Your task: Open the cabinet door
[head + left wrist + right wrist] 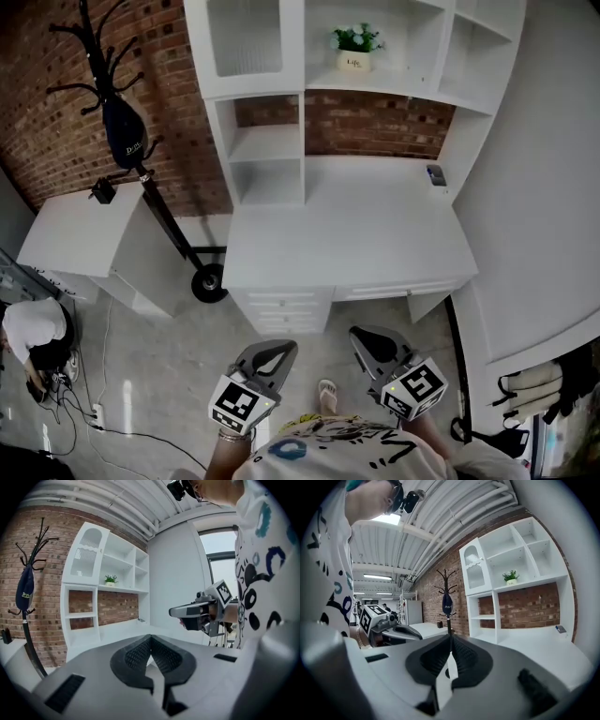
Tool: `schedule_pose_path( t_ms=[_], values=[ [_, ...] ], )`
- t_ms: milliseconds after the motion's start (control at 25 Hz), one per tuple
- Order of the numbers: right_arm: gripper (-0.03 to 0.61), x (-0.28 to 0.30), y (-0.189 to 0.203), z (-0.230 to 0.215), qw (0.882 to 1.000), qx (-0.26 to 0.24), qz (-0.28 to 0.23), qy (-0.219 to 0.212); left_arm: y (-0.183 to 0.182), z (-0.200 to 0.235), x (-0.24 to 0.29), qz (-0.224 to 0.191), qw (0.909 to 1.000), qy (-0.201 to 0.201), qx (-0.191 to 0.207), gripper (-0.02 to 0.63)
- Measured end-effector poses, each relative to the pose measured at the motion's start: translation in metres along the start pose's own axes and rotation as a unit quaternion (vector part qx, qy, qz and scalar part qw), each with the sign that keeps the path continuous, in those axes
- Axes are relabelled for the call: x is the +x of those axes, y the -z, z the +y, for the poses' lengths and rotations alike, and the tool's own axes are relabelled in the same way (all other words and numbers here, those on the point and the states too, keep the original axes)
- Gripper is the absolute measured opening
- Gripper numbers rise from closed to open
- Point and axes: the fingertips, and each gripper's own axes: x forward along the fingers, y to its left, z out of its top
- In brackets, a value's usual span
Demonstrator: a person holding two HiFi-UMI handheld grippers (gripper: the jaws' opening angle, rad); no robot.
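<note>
The cabinet door [246, 37], white with an arched ribbed pane, is closed at the top left of the white shelf unit above the desk [356, 234]. It also shows in the left gripper view as the cabinet door [86, 555] and in the right gripper view as the cabinet door [474, 569]. My left gripper [274, 351] and right gripper [367, 339] hover side by side over the floor in front of the desk, well short of the door. The jaws of the left gripper [150, 637] and right gripper [451, 637] meet at their tips with nothing between them.
A black coat rack [103, 56] with a dark bag stands left of the shelves, and beside it is a low white cabinet [75, 234]. A potted plant [354, 45] sits on a shelf and a small device [436, 174] lies on the desk. Drawers [281, 309] are under the desk. A person [33, 337] crouches at far left.
</note>
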Motion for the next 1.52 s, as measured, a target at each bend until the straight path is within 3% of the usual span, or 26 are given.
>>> schedule_pose_path(
  t_ms=[840,1520],
  values=[
    [0.029,0.036,-0.006,-0.097,0.998,-0.002,0.008,-0.065,-0.024,0.036,0.098,0.002,0.9988,-0.046,-0.016,0.014],
    [0.029,0.086,-0.005,-0.147,0.997,0.01,0.018,-0.072,-0.022,0.086,0.14,0.007,0.9979,-0.056,-0.031,0.014]
  ],
)
